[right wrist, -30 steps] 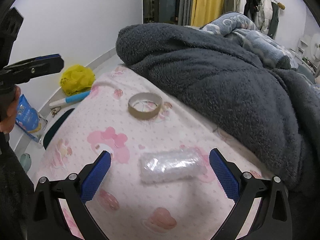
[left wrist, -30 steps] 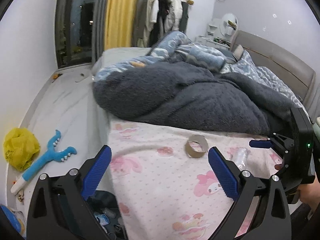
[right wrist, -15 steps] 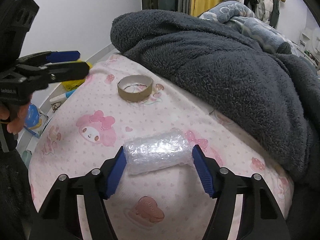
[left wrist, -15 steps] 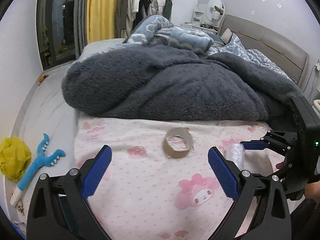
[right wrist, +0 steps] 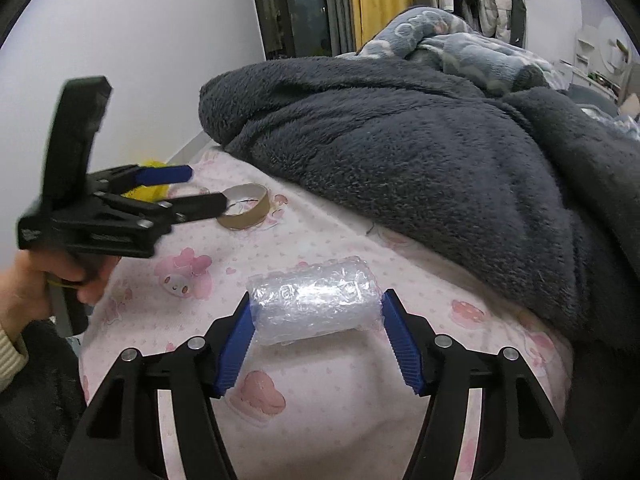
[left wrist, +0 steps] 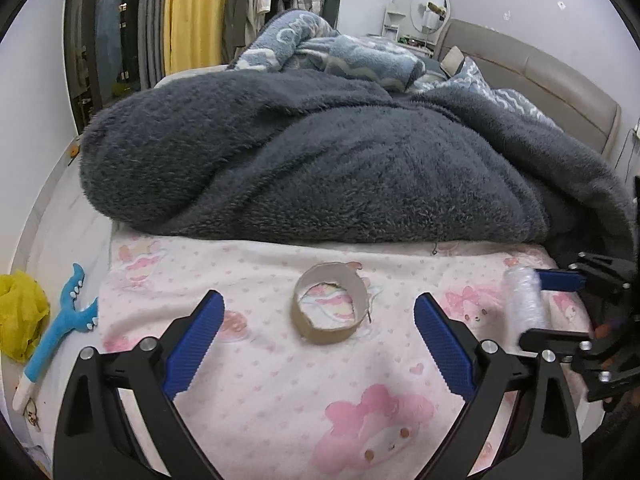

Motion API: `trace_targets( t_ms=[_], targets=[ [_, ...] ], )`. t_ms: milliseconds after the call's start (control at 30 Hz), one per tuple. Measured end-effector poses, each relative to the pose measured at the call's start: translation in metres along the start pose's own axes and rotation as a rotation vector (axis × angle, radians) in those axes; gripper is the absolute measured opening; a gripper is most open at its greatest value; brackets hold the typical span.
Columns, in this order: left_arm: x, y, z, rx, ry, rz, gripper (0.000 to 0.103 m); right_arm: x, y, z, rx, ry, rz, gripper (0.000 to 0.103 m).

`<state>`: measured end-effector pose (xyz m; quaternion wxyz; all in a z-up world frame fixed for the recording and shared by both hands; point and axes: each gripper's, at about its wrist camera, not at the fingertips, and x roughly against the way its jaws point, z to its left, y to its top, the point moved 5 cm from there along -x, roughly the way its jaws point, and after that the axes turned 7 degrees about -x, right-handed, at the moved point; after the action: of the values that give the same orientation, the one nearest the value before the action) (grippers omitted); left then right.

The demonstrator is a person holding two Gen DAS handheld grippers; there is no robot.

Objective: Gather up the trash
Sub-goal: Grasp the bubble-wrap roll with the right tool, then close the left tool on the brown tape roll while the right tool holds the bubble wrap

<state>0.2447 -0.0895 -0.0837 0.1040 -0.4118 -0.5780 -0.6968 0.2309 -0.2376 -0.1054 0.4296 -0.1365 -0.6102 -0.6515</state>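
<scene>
A cardboard tape core (left wrist: 330,308) lies on the pink patterned sheet (left wrist: 256,392); it also shows in the right wrist view (right wrist: 244,211). My left gripper (left wrist: 316,340) is open, its jaws on either side of the core and just short of it. A roll of clear bubble wrap (right wrist: 314,306) lies on the sheet between the blue pads of my right gripper (right wrist: 316,336), which is shut on its two ends. The roll also shows at the right of the left wrist view (left wrist: 524,304).
A big dark grey fleece blanket (left wrist: 320,168) is heaped just behind both items. On the floor to the left lie a yellow bag (left wrist: 20,320) and a blue toy (left wrist: 60,332). A headboard (left wrist: 540,80) stands at the far right.
My right gripper closed from wide open onto the bubble wrap roll. My left gripper moved in from the left and forward until the tape core sat between its open jaws.
</scene>
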Motion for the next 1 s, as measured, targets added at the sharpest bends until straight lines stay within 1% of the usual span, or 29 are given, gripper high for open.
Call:
trace_targets(
  t_ms=[100,267,367,433,467,633,733,1000],
  targets=[
    [-0.010,-0.002,-0.005,-0.024,0.034,0.028,0.087,0.005,0.000,-0.003,-0.005,0.011,-0.008,0.064],
    [-0.022,-0.005,-0.008,-0.025,0.073,0.060,0.080,0.012,-0.003,-0.010,-0.018,0.021,-0.016,0.064],
    [-0.026,-0.007,-0.006,-0.013,0.090,0.077,0.074,0.015,-0.005,-0.013,-0.025,0.027,-0.019,0.064],
    [-0.027,-0.008,-0.004,-0.002,0.090,0.080,0.065,0.017,-0.006,-0.015,-0.024,0.024,-0.021,0.064],
    [-0.027,-0.007,-0.004,0.003,0.088,0.079,0.063,0.017,-0.007,-0.015,-0.025,0.024,-0.021,0.064],
    [-0.029,-0.006,-0.007,0.024,0.030,0.086,0.048,0.021,-0.005,-0.017,-0.036,0.022,-0.027,0.064],
    [-0.025,-0.006,-0.009,0.029,0.013,0.075,0.048,0.025,0.000,-0.012,-0.034,0.026,-0.041,0.064],
    [-0.005,-0.012,-0.011,0.015,0.033,0.066,0.048,0.029,0.010,0.008,-0.053,0.037,-0.060,0.064]
  ],
)
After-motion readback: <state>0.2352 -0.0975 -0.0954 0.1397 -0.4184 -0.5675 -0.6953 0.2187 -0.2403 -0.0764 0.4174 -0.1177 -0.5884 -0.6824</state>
